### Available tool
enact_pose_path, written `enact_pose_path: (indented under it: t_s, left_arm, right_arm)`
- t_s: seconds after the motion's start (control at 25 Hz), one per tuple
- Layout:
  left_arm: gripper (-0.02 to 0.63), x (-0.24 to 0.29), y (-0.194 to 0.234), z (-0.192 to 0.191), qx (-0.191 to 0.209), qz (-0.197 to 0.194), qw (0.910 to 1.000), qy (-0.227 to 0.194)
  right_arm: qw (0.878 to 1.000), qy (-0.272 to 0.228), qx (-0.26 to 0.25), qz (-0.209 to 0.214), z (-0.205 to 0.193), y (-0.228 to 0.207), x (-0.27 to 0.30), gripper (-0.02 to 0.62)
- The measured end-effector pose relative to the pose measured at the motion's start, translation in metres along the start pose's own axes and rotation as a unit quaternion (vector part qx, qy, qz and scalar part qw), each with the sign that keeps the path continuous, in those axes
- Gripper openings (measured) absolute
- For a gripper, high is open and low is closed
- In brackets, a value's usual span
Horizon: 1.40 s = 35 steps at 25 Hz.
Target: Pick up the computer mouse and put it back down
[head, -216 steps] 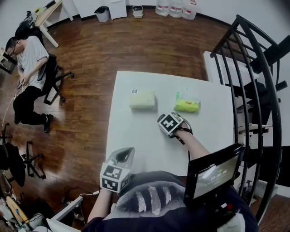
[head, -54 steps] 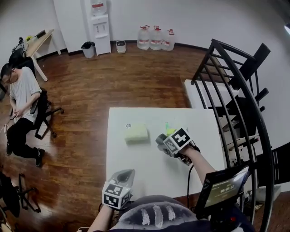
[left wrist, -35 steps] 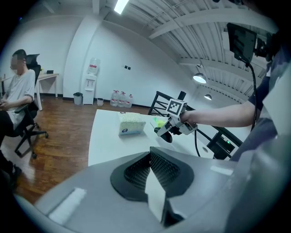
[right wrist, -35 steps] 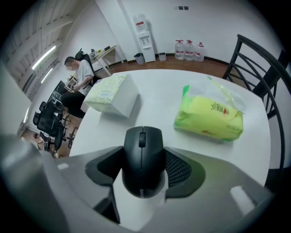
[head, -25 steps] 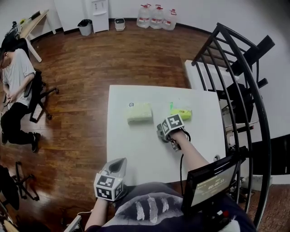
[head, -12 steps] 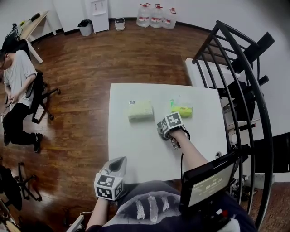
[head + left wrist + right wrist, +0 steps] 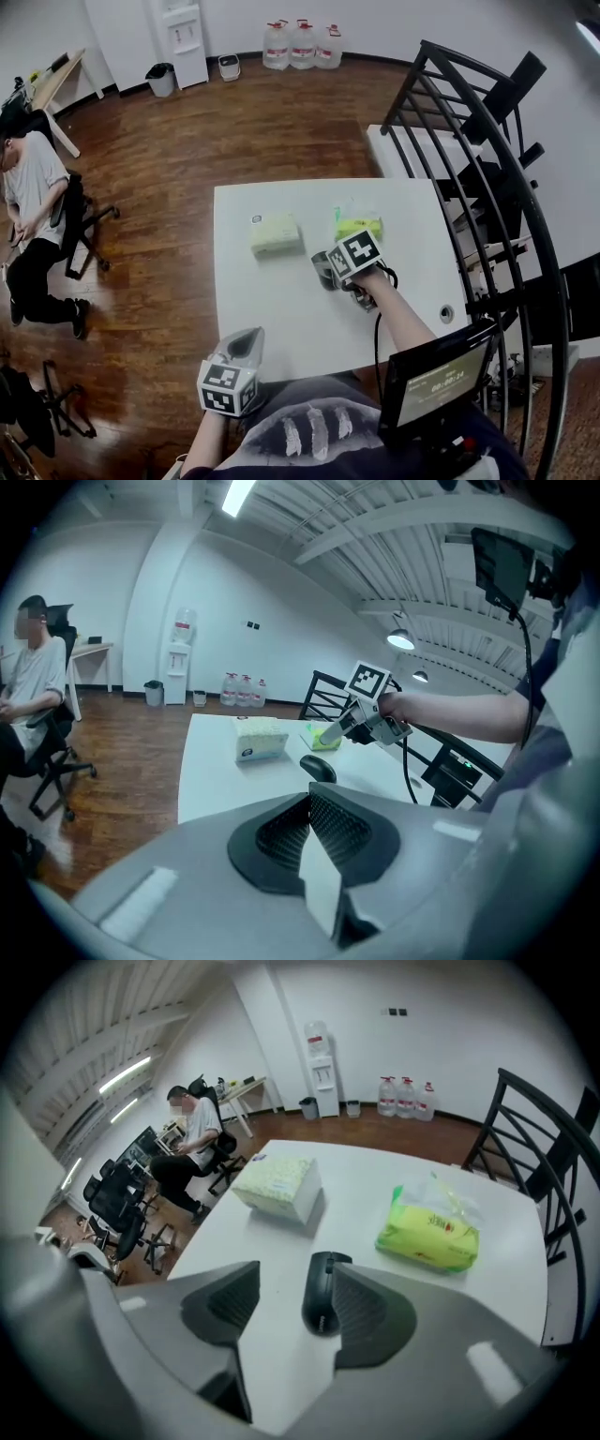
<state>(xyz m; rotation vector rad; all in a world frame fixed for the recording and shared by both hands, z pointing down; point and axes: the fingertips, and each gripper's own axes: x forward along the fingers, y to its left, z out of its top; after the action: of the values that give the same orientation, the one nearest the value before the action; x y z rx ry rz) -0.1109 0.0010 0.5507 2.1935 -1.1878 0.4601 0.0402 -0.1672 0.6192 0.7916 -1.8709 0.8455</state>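
Note:
The black computer mouse (image 7: 322, 1305) lies flat on the white table (image 7: 281, 309), also seen in the left gripper view (image 7: 319, 768). My right gripper (image 7: 298, 1274) hangs above it, pointing steeply down. Its jaws are closing, with the mouse seen between them close to the right jaw and a clear gap on the left. In the left gripper view the right gripper (image 7: 335, 733) is apart from the mouse, higher up. The head view has it (image 7: 325, 269) over the table's middle. My left gripper (image 7: 246, 342) sits at the near edge with its jaws together, holding nothing.
A pale green tissue box (image 7: 274, 234) and a bright green wipes pack (image 7: 358, 225) lie just beyond the mouse. A black stair railing (image 7: 469, 141) runs along the right. A small screen (image 7: 436, 380) hangs near my chest. A person sits at far left (image 7: 28, 206).
My right gripper has risen off the table, leaving the mouse lying there. The left gripper has barely shifted.

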Motion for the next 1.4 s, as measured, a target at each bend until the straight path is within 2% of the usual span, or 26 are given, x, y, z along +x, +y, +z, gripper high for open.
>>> enact_pose_path:
  t_s: [0.04,0.2,0.24,0.6,0.76,1.0,1.4]
  left_arm:
    - [0.015,0.002,-0.004,0.0,0.004,-0.004,1.0,0.001]
    - [0.015,0.01,-0.023,0.002,0.018,-0.015,0.9997,0.003]
    - [0.015,0.011,-0.027,0.003,0.021,-0.017,0.9996,0.005]
    - [0.015,0.023,-0.064,0.017,0.045,-0.019,0.9988,0.005]
    - [0.015,0.03,-0.082,0.026,0.055,-0.018,0.9983,0.003]
    - [0.015,0.043,-0.104,0.034,0.068,-0.012,0.9976,-0.001]
    - [0.015,0.056,-0.127,0.036,0.061,0.003,0.9982,0.001]
  right_arm:
    - [1.0,-0.009,-0.011,0.005,0.002,0.004,-0.01,0.228]
    - [0.997,-0.049,-0.06,0.022,0.005,0.022,-0.053,0.023]
    - [0.995,-0.057,-0.071,0.029,0.005,0.027,-0.064,0.003]
    - [0.974,-0.117,-0.169,0.099,-0.008,0.074,-0.144,0.003]
    - [0.966,-0.127,-0.196,0.107,-0.015,0.073,-0.16,0.003]
    - [0.961,-0.117,-0.228,0.103,-0.03,0.057,-0.16,0.003]
    - [0.947,-0.123,-0.27,0.123,-0.033,0.057,-0.178,0.003]
